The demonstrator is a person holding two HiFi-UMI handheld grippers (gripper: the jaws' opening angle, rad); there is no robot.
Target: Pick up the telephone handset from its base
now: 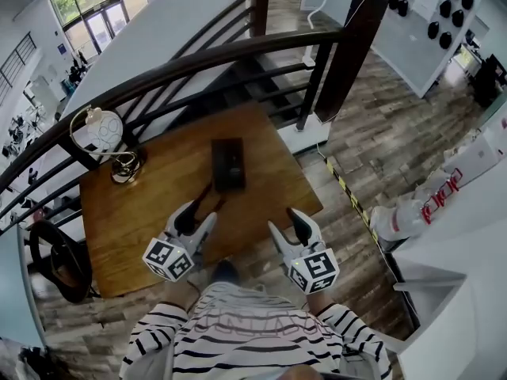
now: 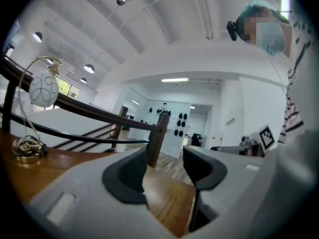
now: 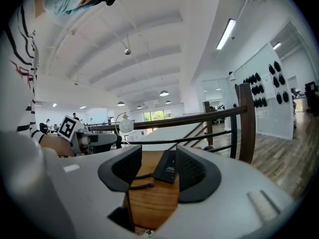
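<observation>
The black telephone (image 1: 228, 165) lies flat near the middle of the wooden table (image 1: 150, 212); I cannot tell its handset from its base. A dark cord (image 1: 207, 197) runs from it toward the near edge. My left gripper (image 1: 196, 216) hovers over the table's near part, just short of the cord, jaws open and empty. My right gripper (image 1: 287, 226) is at the near right corner, open too. In the right gripper view the telephone (image 3: 167, 167) shows ahead beyond the open right gripper (image 3: 155, 172). The left gripper (image 2: 167, 171) faces the railing post (image 2: 155, 141).
A globe lamp (image 1: 101, 131) on a brass ring base (image 1: 125, 167) stands at the table's far left. A dark railing (image 1: 238, 50) curves behind the table, with stairs beyond. A black round seat (image 1: 59, 260) is at the left and a white counter (image 1: 467, 236) at the right.
</observation>
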